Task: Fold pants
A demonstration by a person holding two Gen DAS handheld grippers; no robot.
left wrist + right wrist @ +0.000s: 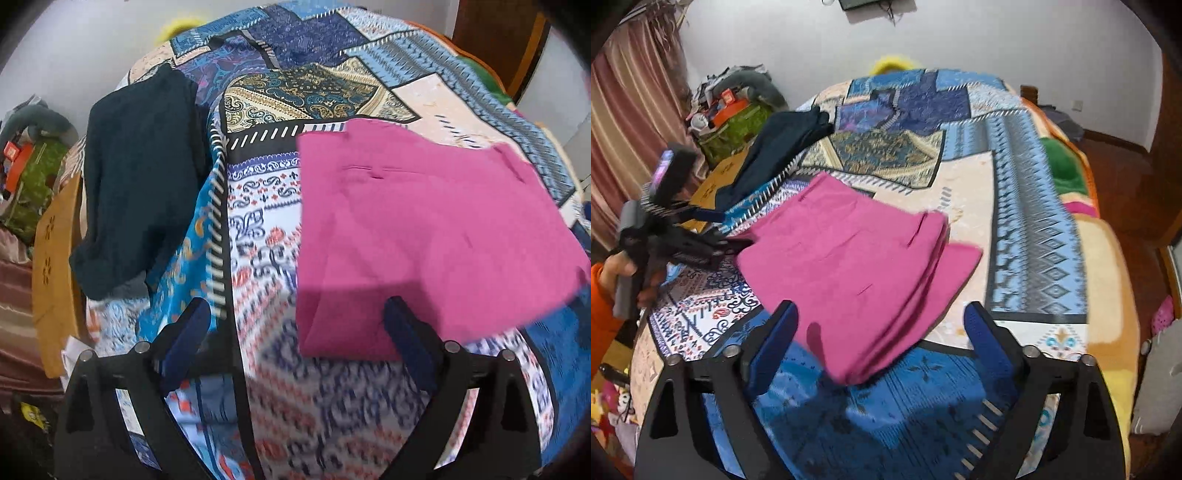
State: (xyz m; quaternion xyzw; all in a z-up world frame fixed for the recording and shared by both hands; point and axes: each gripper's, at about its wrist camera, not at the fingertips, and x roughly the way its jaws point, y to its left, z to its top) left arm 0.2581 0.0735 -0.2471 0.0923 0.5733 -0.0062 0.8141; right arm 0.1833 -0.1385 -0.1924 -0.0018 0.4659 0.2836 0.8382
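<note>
Through my left wrist camera, my left gripper (297, 315) hangs with its jaws spread wide and nothing between them, above the patterned bedspread (258, 206), while the folded pink pants (417, 236) lie flat just ahead and to the right, well apart from a dark garment (136, 177) near the bed's left edge. Through my right wrist camera, my right gripper (881, 319) is likewise spread and empty, with the near corner of the pants between its fingers (988, 334).
</note>
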